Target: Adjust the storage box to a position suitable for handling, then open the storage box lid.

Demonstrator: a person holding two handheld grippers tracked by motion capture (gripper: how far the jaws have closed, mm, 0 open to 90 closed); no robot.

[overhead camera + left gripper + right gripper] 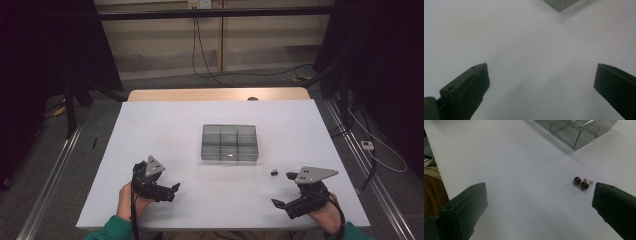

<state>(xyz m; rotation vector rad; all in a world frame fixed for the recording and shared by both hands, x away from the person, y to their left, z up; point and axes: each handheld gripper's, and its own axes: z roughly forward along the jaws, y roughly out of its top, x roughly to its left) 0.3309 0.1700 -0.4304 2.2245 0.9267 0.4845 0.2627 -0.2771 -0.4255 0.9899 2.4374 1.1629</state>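
- My right gripper (pixel 286 191), near the worktop's (pixel 165 125) front right corner: jaws wide apart, holding nothing.
- Earrings (pixel 581 183): dark red pair, touching, on the worktop just beside my right jaw.
- My left gripper (pixel 172 192), front left: jaws apart, empty.
- Box (pixel 230 142): mid-worktop.

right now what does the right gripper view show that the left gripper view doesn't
Right gripper view alone: two dark red studs lying side by side on the table, just left of its right-hand jaw, and the clear box's dividers, open compartments and near walls. Left gripper view alone: nothing extra; of the box it catches just one corner at the top edge. Shared: the white table, the box ahead, and a pair of black jaws standing wide apart with nothing between them, for both the left gripper and the right gripper.
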